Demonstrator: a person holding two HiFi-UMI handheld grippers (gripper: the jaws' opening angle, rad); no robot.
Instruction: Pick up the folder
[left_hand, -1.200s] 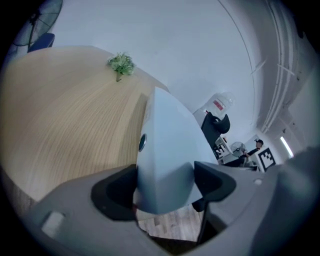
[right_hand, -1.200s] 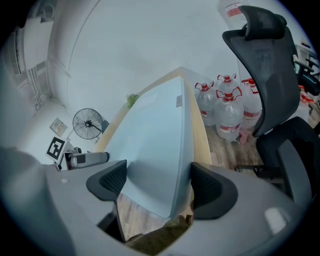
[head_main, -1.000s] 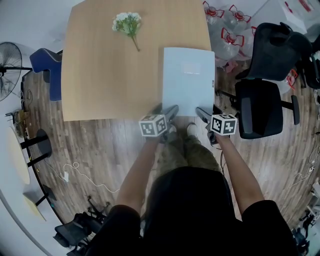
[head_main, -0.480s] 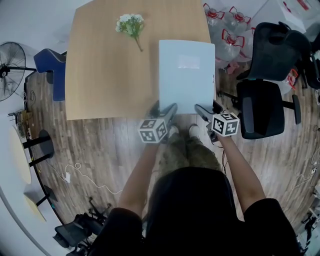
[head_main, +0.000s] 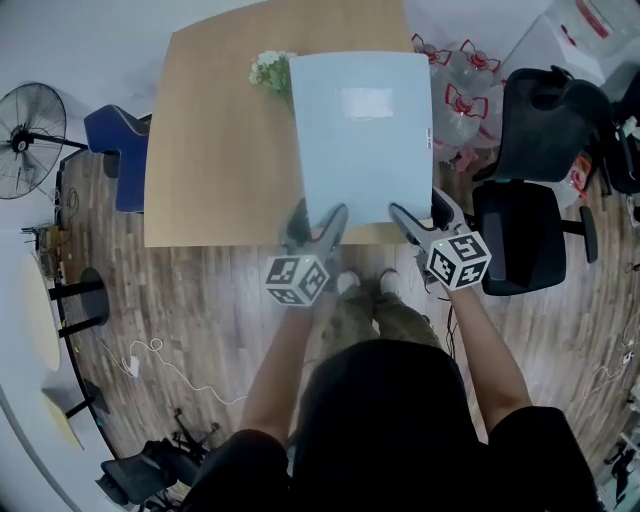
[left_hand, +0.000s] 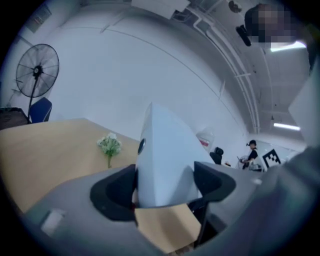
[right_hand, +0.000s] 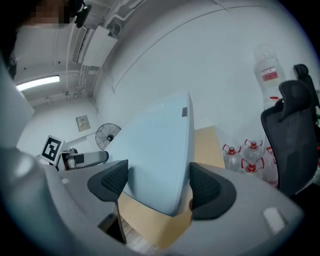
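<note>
The pale blue folder (head_main: 365, 135) hangs lifted above the wooden table (head_main: 215, 165), its far end tilted up. My left gripper (head_main: 318, 225) is shut on its near left corner and my right gripper (head_main: 415, 220) on its near right corner. In the left gripper view the folder (left_hand: 162, 155) stands wedged between the dark pads of the left gripper (left_hand: 165, 187). The right gripper view shows the folder (right_hand: 160, 150) slanting between the two pads of the right gripper (right_hand: 156, 187). A small bunch of white flowers (head_main: 268, 70) lies on the table, partly hidden by the folder's far left corner.
A black office chair (head_main: 525, 220) stands right of the table, with several water bottles (head_main: 460, 80) behind it. A blue chair (head_main: 120, 150) and a standing fan (head_main: 25, 140) are at the left. A white cable (head_main: 150, 350) lies on the wood floor.
Both grippers have raised the folder off the table toward the head camera. It looks larger and now overlaps the flowers.
</note>
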